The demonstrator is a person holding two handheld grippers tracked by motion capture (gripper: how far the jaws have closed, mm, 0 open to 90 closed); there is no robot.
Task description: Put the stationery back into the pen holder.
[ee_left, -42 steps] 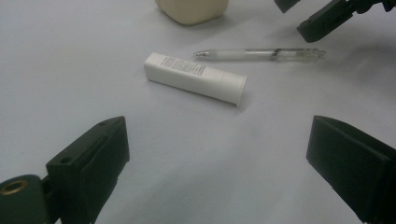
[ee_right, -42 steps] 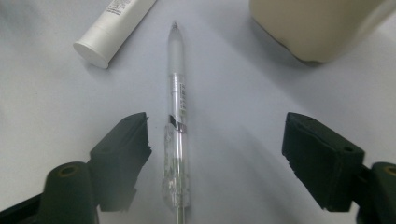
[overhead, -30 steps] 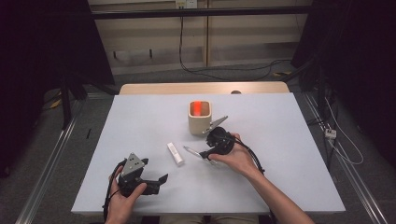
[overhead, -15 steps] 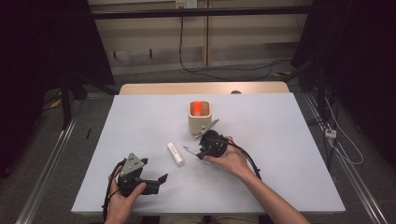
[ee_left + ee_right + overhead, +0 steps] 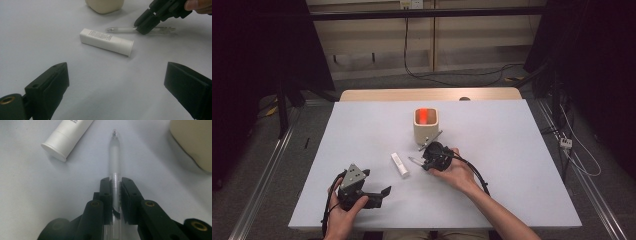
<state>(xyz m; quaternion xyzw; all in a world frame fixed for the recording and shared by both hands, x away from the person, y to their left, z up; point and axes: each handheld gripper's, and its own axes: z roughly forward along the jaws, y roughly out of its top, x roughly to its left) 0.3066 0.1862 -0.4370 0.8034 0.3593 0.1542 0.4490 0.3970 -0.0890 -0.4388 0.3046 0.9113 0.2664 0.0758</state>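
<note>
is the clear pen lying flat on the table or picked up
Lying flat. The clear pen rests lengthwise on the white table, beside the white tube. The right gripper has just been closing, jaws now pinching its barrel.

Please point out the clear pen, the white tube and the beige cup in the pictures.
clear pen (image 5: 114, 157): right gripper view, on its frosted barrel ahead of the jaws.
white tube (image 5: 106, 41): left gripper view, on the middle of its body.
beige cup (image 5: 426, 131): high view, on its front wall.
</note>
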